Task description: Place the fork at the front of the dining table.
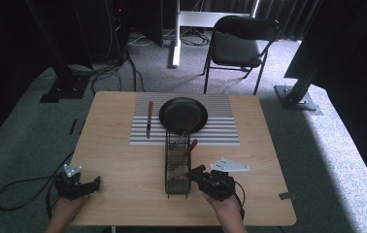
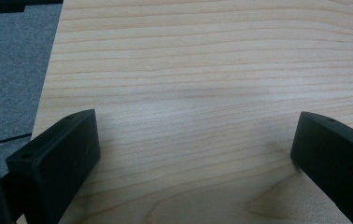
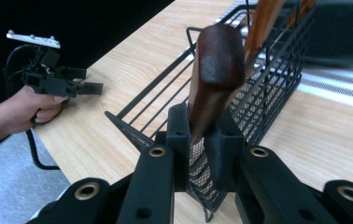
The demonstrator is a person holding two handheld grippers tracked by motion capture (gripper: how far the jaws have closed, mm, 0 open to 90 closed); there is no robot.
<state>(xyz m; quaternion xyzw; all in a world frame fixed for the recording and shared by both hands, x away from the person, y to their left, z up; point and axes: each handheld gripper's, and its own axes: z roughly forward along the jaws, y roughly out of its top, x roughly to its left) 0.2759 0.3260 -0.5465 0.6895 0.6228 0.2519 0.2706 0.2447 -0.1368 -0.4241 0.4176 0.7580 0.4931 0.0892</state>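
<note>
High view: wooden bench (image 1: pixel 123 194) across the middle of the frame, grey carpet around it, black folding chair (image 1: pixel 237 46) at upper centre. Striped mat (image 1: pixel 220 131) on the far half of the bench, black plate (image 1: pixel 179 112) on it at centre. Knife (image 1: pixel 149 119) with a brown handle just left of the plate, lying on the mat, blade toward the bottom of the frame. Black wire basket (image 1: pixel 176 167) at centre, running from the plate's near rim down toward the bottom edge; two brown-handled utensils (image 1: pixel 190 136) leaning out of its far end toward the plate.

Left tool (image 1: pixel 93 183) at lower left, held in a hand (image 1: pixel 67 206) low over the bench, cable trailing off to the left. Left gripper view: jaws wide apart at lower left and lower right of the frame, bare wood grain (image 2: pixel 188 93) between them, carpet at the upper left corner.

Right tool (image 1: pixel 196 172) at lower centre-right, held in a hand (image 1: pixel 227 206), tip right against the basket's near right side. Right gripper view: jaws clamped on a dark brown wooden handle (image 3: pixel 214 74) standing up through the centre of the frame, basket mesh (image 3: pixel 268 79) close behind it running to upper right. More brown handles at the top edge, inside the basket. Cannot tell what sort of utensil the gripped handle belongs to. Left tool (image 3: pixel 79 86) and its hand at the left of that frame, over the bench edge.
</note>
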